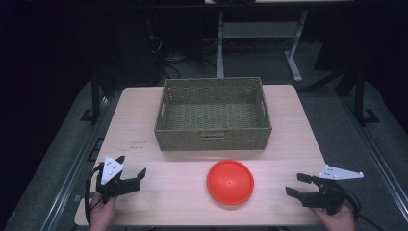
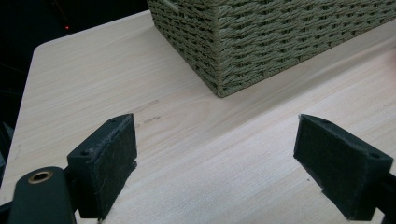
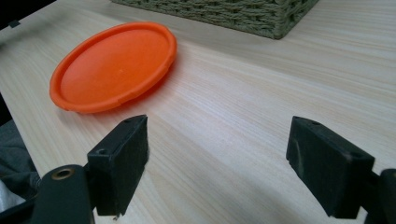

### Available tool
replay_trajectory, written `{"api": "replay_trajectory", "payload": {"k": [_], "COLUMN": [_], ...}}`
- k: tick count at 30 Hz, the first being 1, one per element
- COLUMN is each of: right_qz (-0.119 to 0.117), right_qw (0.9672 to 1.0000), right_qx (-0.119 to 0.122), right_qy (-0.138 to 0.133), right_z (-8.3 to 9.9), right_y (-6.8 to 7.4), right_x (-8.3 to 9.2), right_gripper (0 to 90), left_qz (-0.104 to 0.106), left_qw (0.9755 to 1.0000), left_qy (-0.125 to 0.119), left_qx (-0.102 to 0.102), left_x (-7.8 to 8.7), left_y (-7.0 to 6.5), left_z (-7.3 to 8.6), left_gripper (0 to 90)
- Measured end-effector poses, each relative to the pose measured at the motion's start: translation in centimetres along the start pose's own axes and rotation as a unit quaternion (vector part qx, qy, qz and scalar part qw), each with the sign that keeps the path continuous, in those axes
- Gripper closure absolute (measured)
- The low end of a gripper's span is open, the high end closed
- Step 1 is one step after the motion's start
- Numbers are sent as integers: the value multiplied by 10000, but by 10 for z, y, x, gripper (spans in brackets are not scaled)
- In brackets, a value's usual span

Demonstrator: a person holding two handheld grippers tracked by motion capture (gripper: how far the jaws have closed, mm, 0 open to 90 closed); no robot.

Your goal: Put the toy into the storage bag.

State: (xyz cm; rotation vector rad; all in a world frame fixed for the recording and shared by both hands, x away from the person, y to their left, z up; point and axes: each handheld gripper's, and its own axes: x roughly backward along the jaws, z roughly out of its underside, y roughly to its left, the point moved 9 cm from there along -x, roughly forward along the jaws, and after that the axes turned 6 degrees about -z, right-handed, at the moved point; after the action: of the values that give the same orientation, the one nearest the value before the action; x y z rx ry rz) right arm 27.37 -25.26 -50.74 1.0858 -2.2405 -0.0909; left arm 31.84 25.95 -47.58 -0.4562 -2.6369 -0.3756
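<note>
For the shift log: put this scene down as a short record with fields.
table: light wood
basket: woven, empty, at the far middle of the table
plate: orange, flat on the table in front of the basket, untouched
left gripper: open, holds nothing, near the table's left front corner
right gripper: open, holds nothing, to the right of the plate

Orange plate [image 1: 230, 182], olive woven basket [image 1: 213, 138], pale wood-grain table [image 1: 298, 144].
</note>
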Motion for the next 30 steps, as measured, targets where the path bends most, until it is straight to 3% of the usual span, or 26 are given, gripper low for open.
{"api": "replay_trajectory", "payload": {"k": [9, 17, 30], "right_qz": [-196, -305, -487], "right_qw": [9998, 9995, 9969], "right_qx": [-20, 73, 238], "right_qy": [53, 20, 575], "right_z": [1, -5, -17], "right_y": [5, 19, 33], "right_x": [-8, -10, -39], "right_gripper": [198, 179, 168], "left_qz": [32, 94, 106], "left_qw": [9999, 9999, 9999], "left_qy": [36, 19, 50], "left_qx": [-105, -123, -126], "left_x": [-1, 0, -1], "left_y": [-3, -5, -5], "left_z": [1, 1, 3], "left_gripper": [128, 128, 128]}}
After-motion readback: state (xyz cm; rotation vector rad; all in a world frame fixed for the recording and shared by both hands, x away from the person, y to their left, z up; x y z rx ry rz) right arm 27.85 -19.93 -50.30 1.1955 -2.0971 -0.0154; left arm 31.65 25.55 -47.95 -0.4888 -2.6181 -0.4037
